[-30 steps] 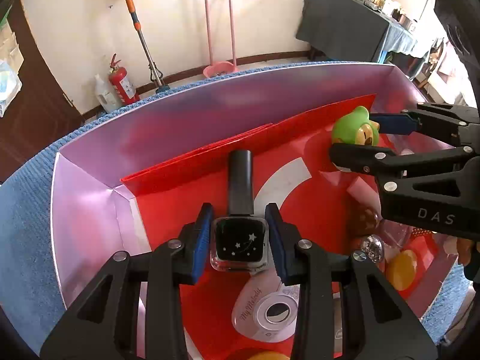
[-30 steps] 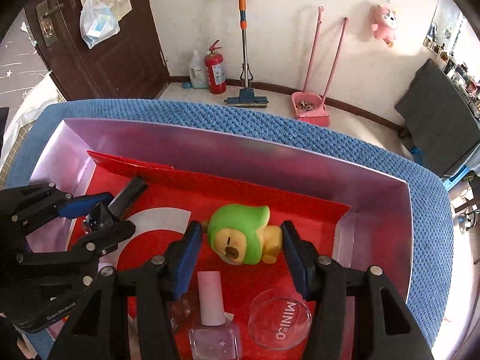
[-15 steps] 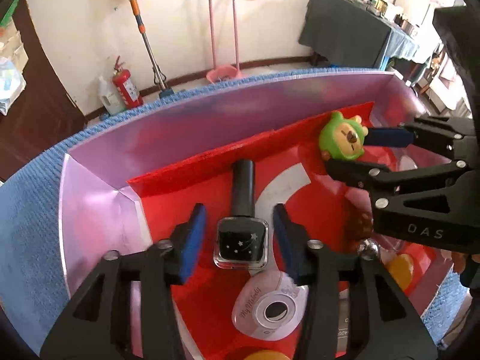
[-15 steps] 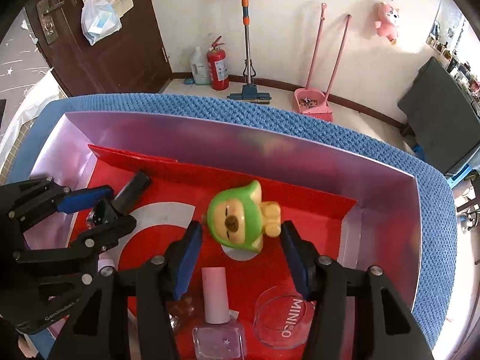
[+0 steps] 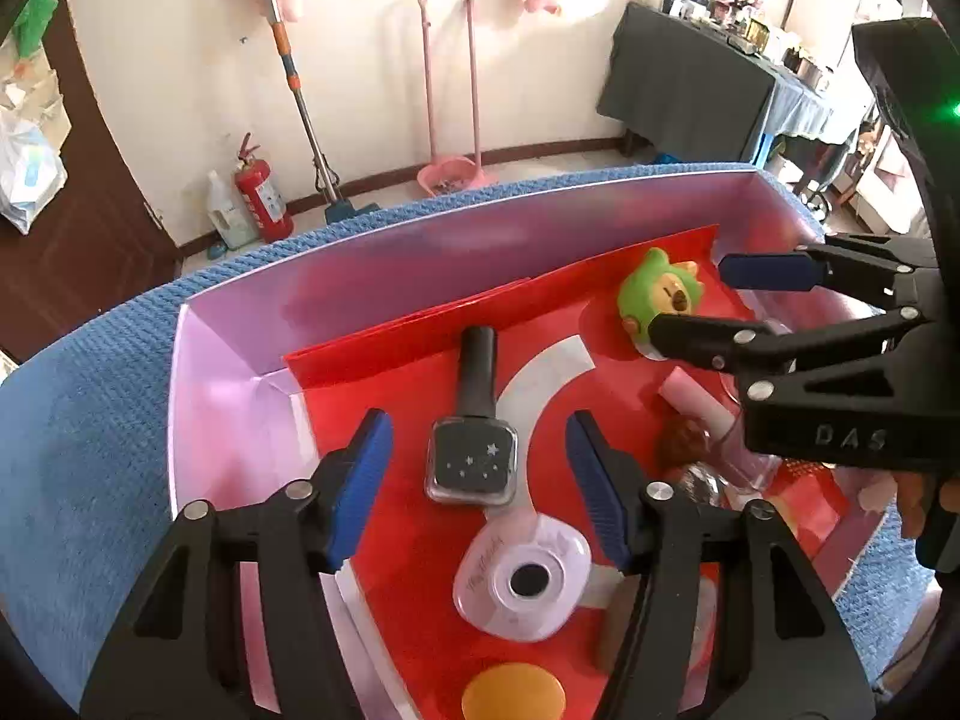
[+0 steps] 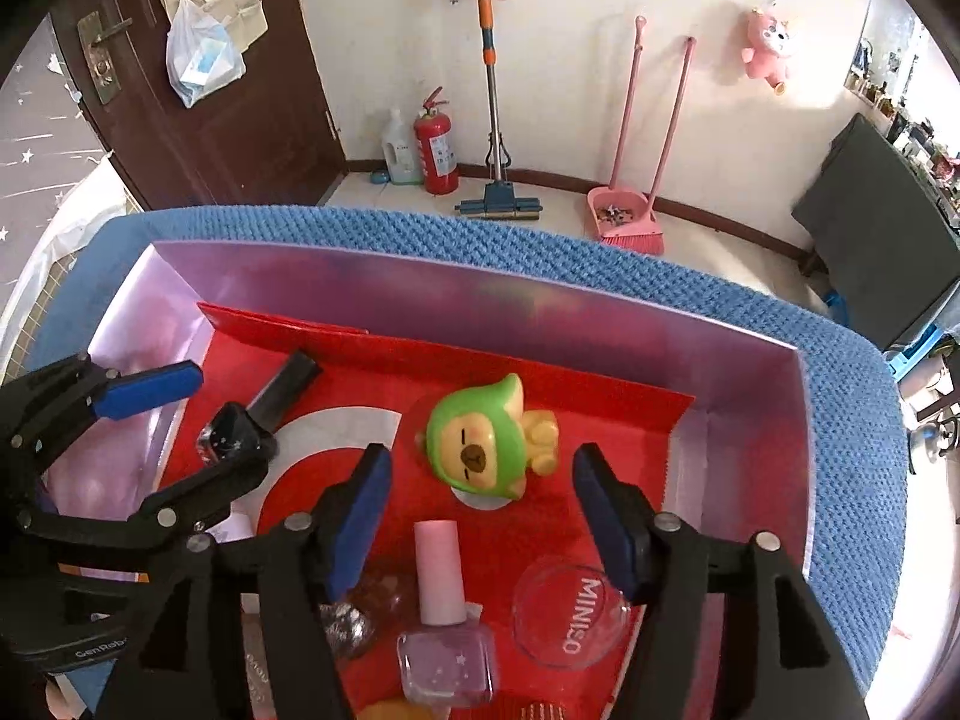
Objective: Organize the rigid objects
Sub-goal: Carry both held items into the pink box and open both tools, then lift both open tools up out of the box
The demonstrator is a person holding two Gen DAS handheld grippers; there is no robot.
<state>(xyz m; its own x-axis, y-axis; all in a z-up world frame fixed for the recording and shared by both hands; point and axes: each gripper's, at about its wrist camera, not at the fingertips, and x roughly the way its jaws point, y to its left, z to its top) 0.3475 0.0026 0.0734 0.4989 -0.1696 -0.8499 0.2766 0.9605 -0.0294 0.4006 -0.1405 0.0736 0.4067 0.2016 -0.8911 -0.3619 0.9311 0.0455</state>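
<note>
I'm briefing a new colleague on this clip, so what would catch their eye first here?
Probably the green-hooded toy figure, lying on the red liner toward the box's far right corner, just ahead of the open right gripper. Next, the black nail polish bottle, lying flat between the open left gripper fingers, untouched.

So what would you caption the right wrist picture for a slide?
Open right tongs hover over a green toy figure in a red-lined box, a pink nail polish bottle lying just below.
</note>
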